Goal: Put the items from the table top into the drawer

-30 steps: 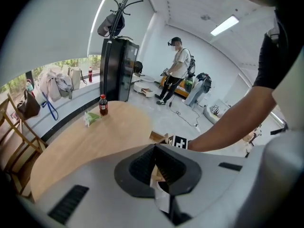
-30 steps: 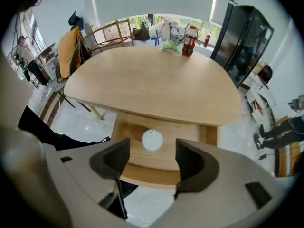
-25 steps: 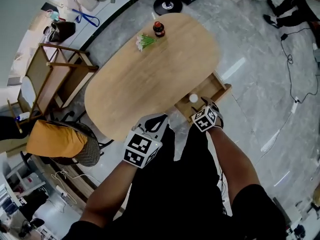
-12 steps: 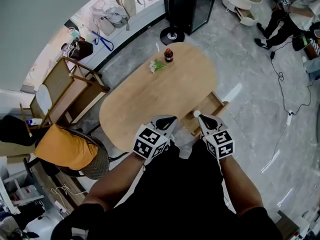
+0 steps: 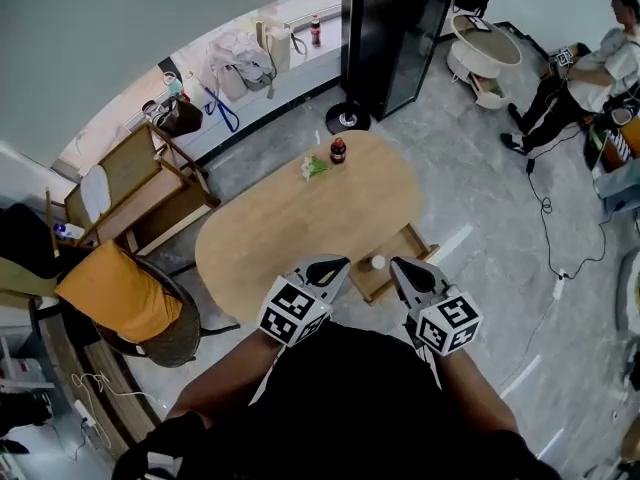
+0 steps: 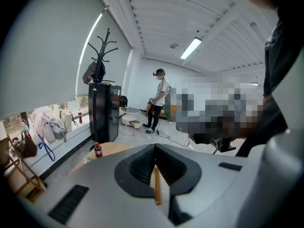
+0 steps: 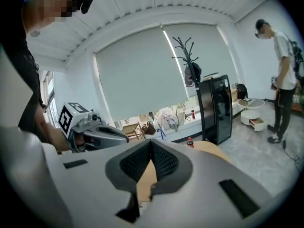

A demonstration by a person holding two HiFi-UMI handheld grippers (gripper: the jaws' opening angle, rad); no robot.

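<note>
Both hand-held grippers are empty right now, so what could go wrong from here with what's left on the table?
The bottle stands upright at the table's far end, right beside the leafy bunch; reaching for either might knock it over. The drawer juts open at the near side, so a leg or arm could bump it and set the white ball inside rolling.

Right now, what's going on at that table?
A person stands at the near end of the wooden table with a hand-held gripper in each hand. The left hand-held gripper and the right hand-held gripper are both shut, hold nothing, and are raised above the table edge. The drawer is pulled open with a white ball lying in it. A dark bottle and a green leafy bunch sit at the far end, not yet put away.
</note>
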